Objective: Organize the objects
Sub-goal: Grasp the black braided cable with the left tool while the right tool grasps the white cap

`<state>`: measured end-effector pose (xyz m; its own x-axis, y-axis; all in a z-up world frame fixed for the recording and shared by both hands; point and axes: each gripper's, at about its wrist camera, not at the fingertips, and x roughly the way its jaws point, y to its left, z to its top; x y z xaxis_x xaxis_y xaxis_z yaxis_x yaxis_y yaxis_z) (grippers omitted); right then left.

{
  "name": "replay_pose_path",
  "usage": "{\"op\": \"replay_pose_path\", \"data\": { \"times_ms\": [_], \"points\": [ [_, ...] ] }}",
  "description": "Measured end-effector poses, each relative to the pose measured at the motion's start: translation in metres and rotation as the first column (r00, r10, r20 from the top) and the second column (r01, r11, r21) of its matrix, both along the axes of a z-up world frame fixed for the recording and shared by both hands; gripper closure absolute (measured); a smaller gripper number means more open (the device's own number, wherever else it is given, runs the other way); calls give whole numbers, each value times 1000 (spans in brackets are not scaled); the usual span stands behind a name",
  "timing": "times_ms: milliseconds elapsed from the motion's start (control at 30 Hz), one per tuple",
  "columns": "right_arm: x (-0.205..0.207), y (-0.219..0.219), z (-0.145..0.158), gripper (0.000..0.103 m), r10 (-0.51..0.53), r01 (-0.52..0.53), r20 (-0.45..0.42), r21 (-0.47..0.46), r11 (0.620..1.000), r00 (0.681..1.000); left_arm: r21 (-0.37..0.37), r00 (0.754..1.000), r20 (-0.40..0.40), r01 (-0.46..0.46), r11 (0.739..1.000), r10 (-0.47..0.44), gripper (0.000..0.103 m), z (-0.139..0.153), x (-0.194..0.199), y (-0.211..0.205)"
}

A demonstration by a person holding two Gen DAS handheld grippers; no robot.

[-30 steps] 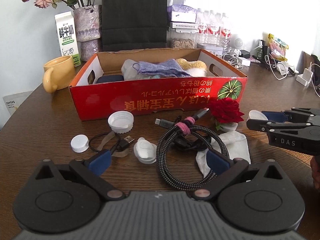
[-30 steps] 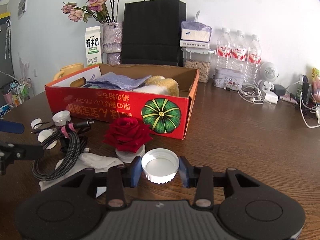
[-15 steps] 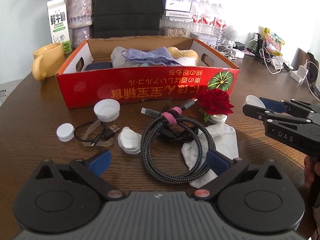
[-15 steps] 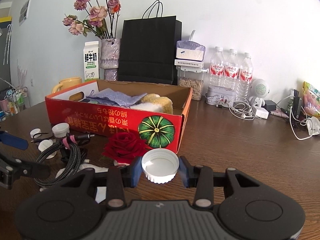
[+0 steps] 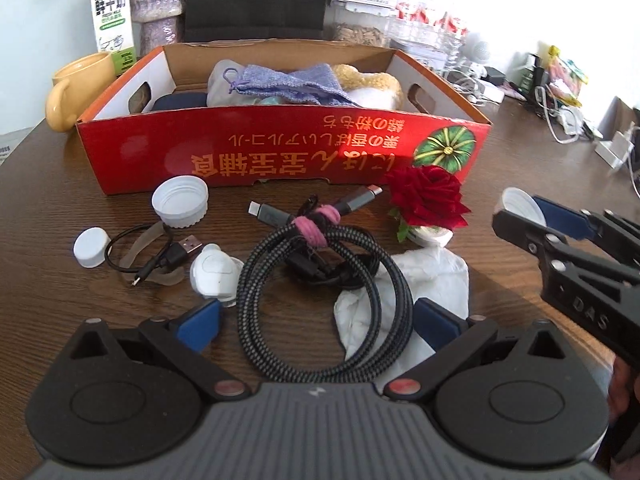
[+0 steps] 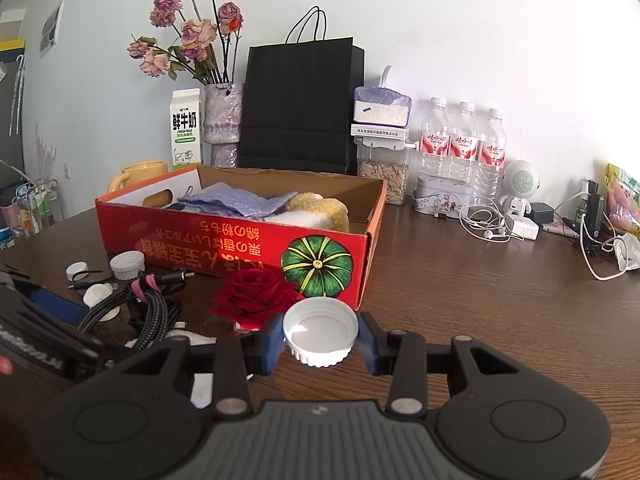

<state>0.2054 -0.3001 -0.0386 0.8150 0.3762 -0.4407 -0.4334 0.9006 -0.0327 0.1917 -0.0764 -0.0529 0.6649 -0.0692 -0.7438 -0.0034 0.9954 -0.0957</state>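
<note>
Clamped in the right hand-held gripper (image 6: 321, 340) is a wide white cap (image 6: 320, 330), its open side up, hanging just above the desk (image 6: 500, 300) off the red cardboard box's (image 6: 240, 248) pumpkin-printed corner. To its right the wooden surface is bare as far as the chargers and bottles by the wall. The left hand-held gripper (image 5: 316, 322) has its blue pads spread wide, one on each side of a coiled braided cable (image 5: 320, 304) that lies partly on a crumpled white tissue (image 5: 432, 280). Between cable and box front sit a second ribbed cap (image 5: 181, 201), a small cap (image 5: 91, 247), a thin black USB cable (image 5: 160, 256) and a red rose (image 5: 430, 200); little free room there.
</note>
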Motion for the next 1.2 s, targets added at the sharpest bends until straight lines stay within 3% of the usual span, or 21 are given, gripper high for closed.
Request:
{"op": "replay_pose_path", "data": {
  "times_ms": [367, 467, 667, 1200],
  "points": [
    [-3, 0, 1, 64, 7, -7, 15, 3, 1000, 1000, 11, 997, 60, -52, 999, 51, 0, -5, -1, -5],
    [-4, 0, 1, 64, 8, -8, 16, 4, 1000, 1000, 7, 996, 75, -49, 999, 48, 10, -4, -5, -7],
    [-5, 0, 1, 64, 9, -9, 22, 3, 1000, 1000, 2, 995, 90, -47, 999, 47, 12, -3, -12, -5],
    [-7, -1, 3, 64, 1, -1, 34, 2, 1000, 999, -10, 991, 131, -31, 999, 32, 14, 8, -31, 8]
  ]
}}
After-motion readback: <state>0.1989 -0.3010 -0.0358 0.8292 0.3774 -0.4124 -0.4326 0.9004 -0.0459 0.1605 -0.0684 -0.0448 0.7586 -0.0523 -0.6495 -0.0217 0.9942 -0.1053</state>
